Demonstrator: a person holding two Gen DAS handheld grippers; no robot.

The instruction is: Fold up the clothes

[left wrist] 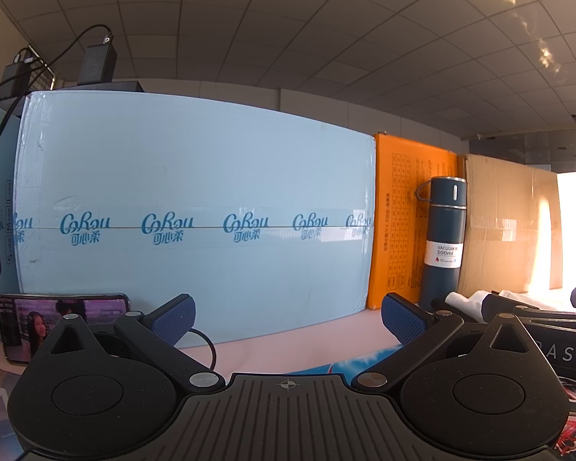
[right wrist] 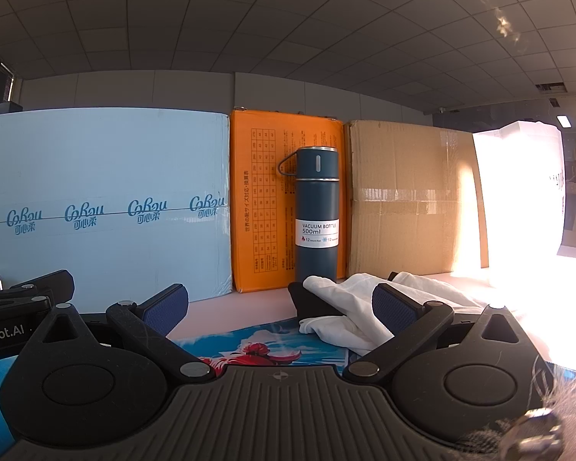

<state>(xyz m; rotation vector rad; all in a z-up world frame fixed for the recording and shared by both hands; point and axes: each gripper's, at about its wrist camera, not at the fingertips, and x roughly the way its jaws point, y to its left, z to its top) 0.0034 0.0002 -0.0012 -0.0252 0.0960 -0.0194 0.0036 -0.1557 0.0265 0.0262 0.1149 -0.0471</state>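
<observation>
Currently both claws, left [left wrist: 286, 317] and right [right wrist: 280, 305], are standing wide and holding nothing. White cloth [right wrist: 349, 307] is lying crumpled at centre right on the counter [right wrist: 242, 307]; being soft and light, it is probably best pinched at an edge.

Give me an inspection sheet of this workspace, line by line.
Surface: pink tabletop with a printed mat at the near edge.
Job's things: white garment crumpled, unfolded, lying over a black item.
Clutter: vacuum bottle upright; phone propped, screen on.
Grippers: left gripper open, empty; right gripper open, empty, near the garment.
Cables: black cable behind the left gripper; adapters atop the blue box.
Surroundings: orange box, cardboard box, tiled ceiling.
</observation>
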